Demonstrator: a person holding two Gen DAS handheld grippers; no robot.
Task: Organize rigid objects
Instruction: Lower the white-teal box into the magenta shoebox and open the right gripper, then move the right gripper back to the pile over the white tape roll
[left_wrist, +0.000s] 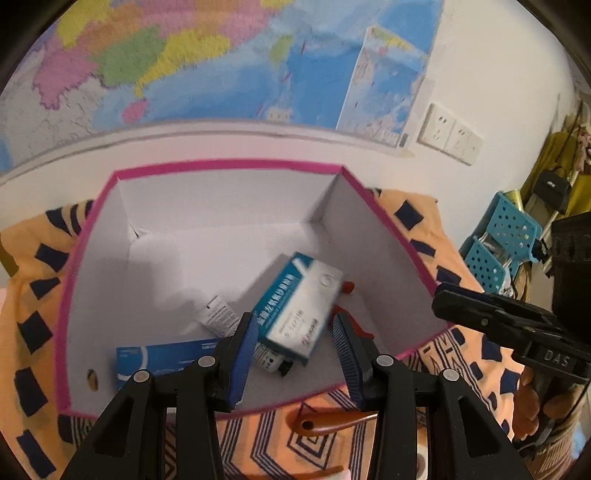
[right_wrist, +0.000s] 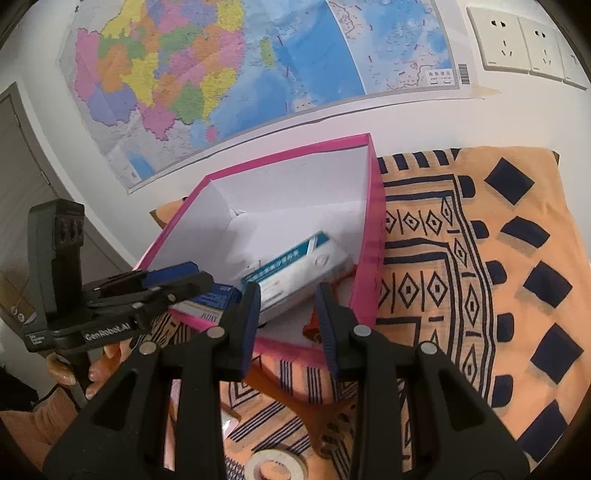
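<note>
A pink-rimmed white box (left_wrist: 225, 164) (right_wrist: 371, 236) stands on an orange patterned cloth. Inside lies a blurred blue-and-white medicine carton (left_wrist: 299, 314) (right_wrist: 299, 269), tilted on top of other items: a flat blue carton (left_wrist: 162, 356) (right_wrist: 212, 297), a white tube with a black cap (left_wrist: 221, 317), and something red-orange (left_wrist: 347, 286). My left gripper (left_wrist: 295, 354) is open over the box's near rim, empty. My right gripper (right_wrist: 288, 325) is open at the box's near corner, empty. Each gripper shows in the other's view (left_wrist: 491, 317) (right_wrist: 147, 291).
An orange-brown spatula (left_wrist: 332, 422) (right_wrist: 317, 410) lies on the cloth (right_wrist: 517, 258) in front of the box. A roll of white tape (right_wrist: 277, 467) sits near the bottom edge. A map and wall sockets (right_wrist: 524, 40) are behind; a blue rack (left_wrist: 506, 236) stands far right.
</note>
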